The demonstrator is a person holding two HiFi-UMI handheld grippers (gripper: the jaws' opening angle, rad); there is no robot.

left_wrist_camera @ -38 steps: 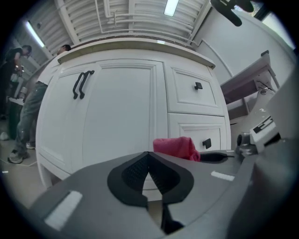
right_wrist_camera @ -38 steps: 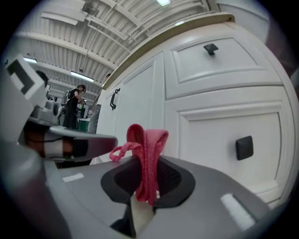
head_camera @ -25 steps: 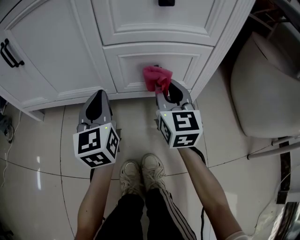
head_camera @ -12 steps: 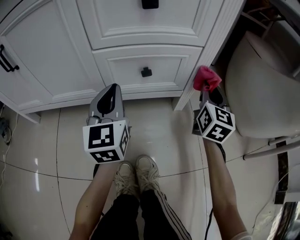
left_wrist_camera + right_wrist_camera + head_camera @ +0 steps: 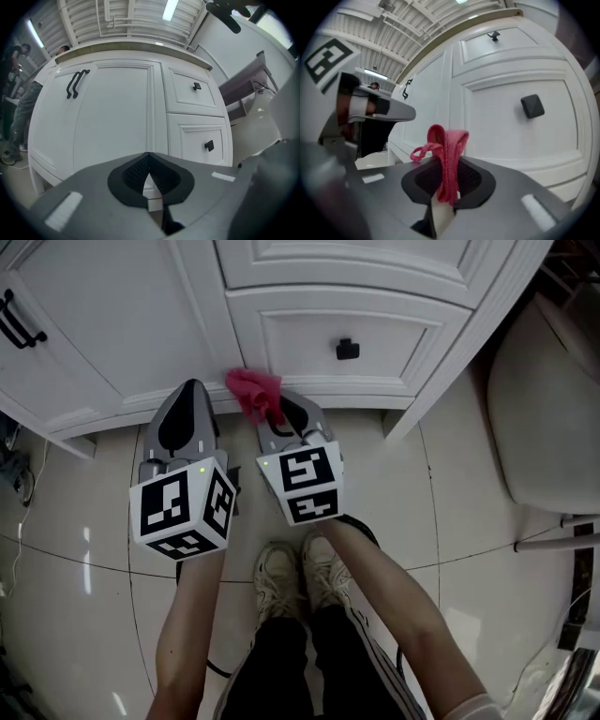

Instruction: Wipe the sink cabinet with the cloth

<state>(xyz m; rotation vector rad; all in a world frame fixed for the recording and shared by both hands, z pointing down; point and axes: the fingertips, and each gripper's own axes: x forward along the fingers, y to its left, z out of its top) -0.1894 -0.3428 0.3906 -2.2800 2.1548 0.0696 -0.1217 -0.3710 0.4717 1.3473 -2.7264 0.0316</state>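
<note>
A pink cloth (image 5: 253, 390) is pinched in my right gripper (image 5: 272, 413), which is shut on it. The cloth (image 5: 446, 150) sticks up from the jaws and presses against the bottom of the white sink cabinet (image 5: 122, 324), just left of the lower drawer with its black knob (image 5: 348, 349). My left gripper (image 5: 190, 395) sits close beside it on the left, shut with nothing in it, tips near the cabinet base. In the left gripper view the left gripper (image 5: 148, 161) faces the cabinet door with its black handle (image 5: 75, 83).
Glossy tiled floor (image 5: 450, 521) lies below, with the person's shoes (image 5: 300, 573) between the arms. A beige rounded fixture (image 5: 553, 418) stands at the right. The cabinet's corner post (image 5: 441, 371) reaches the floor right of the drawer.
My right gripper swung with the cloth from the drawer front out to the cabinet's right corner, then back left to the cabinet base beside the left gripper.
</note>
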